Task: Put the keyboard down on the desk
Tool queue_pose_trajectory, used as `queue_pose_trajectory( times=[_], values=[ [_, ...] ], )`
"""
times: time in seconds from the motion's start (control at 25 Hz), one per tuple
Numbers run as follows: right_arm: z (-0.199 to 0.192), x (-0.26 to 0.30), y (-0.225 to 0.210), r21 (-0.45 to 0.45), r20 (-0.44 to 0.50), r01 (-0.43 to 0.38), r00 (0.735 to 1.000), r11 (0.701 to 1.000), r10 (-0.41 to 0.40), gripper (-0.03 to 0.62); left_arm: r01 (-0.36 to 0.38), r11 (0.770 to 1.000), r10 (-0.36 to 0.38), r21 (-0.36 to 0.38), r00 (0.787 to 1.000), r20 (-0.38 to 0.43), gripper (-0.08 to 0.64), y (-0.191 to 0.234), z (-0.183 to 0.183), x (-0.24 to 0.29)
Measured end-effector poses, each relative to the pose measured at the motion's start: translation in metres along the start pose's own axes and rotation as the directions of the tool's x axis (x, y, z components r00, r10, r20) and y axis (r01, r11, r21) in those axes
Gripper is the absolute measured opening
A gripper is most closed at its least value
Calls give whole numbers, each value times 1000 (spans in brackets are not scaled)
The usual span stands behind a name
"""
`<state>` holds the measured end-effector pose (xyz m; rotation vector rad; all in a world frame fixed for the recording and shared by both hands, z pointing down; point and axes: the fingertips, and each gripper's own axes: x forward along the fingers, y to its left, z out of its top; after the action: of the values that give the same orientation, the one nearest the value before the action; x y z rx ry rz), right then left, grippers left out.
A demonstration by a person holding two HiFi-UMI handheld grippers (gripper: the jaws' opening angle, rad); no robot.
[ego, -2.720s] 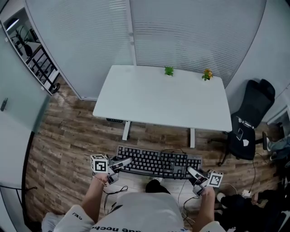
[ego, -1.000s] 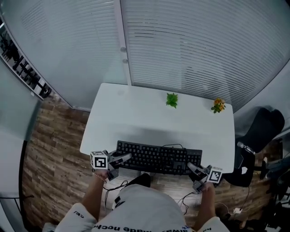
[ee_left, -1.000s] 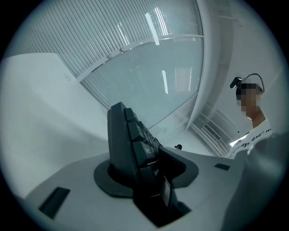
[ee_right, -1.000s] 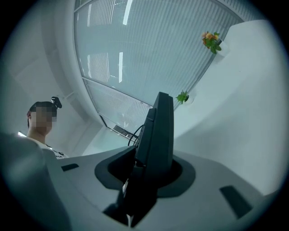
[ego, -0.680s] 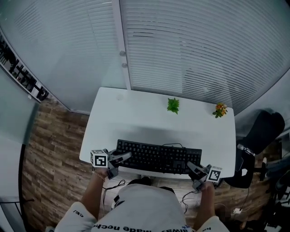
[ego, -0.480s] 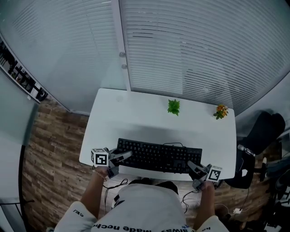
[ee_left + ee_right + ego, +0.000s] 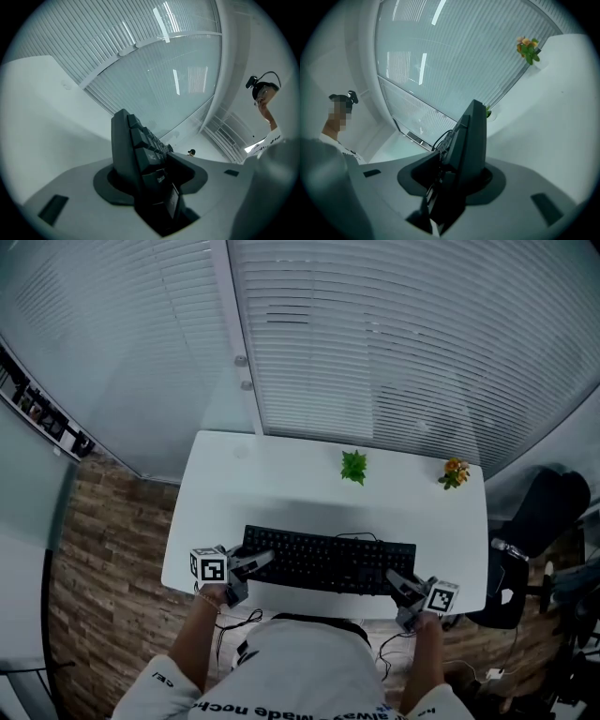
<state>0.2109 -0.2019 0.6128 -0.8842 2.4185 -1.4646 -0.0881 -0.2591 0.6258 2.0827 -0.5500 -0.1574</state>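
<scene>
A black keyboard (image 7: 328, 561) lies flat along the near edge of the white desk (image 7: 281, 484), its cable looped over the back. My left gripper (image 7: 255, 563) is at its left end and my right gripper (image 7: 398, 582) at its right end. In the left gripper view the keyboard's end (image 7: 136, 145) stands edge-on between the jaws of the left gripper (image 7: 150, 173), and the pads still touch it. The right gripper view shows the other end (image 7: 471, 136) the same way in the right gripper (image 7: 454, 173). Both pairs of jaws are opening.
A small green plant (image 7: 353, 466) and an orange flower pot (image 7: 454, 472) stand at the desk's far edge, before the window blinds. A black office chair (image 7: 548, 512) is to the right of the desk. Wooden floor lies to the left.
The keyboard has come from above the floor in front of the desk onto the desk's near edge. Over the last second it and both grippers have barely shifted.
</scene>
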Motion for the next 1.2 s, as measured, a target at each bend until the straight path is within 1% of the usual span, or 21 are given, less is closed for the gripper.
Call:
queue_pose_trajectory(
  times=[0.2,0.4,0.52,0.68,0.84,1.08,1.2],
  values=[
    [1,3,-14,-3,1,47,999,999,-47,176,-55,998,55,13,998,2,249,15,-2,4],
    [-7,3,-42,9,7,121,993,993,-121,209,-119,993,119,23,993,-7,272,35,-15,10],
    [-18,0,-71,2,-9,197,980,980,-197,238,-165,986,165,21,986,-25,284,52,-29,14],
    [-24,1,-92,-18,-17,261,965,965,-261,270,-215,976,215,22,976,-39,299,70,-40,18],
    [-29,5,-111,-13,-31,304,952,953,-304,289,-275,961,277,36,960,-48,322,87,-46,22],
    [-36,9,-134,-2,-47,357,933,934,-356,313,-363,929,367,69,928,-56,348,109,-51,25],
    [-41,8,-145,-14,-60,398,916,917,-398,327,-394,915,400,80,913,-74,354,117,-58,25]
  ],
)
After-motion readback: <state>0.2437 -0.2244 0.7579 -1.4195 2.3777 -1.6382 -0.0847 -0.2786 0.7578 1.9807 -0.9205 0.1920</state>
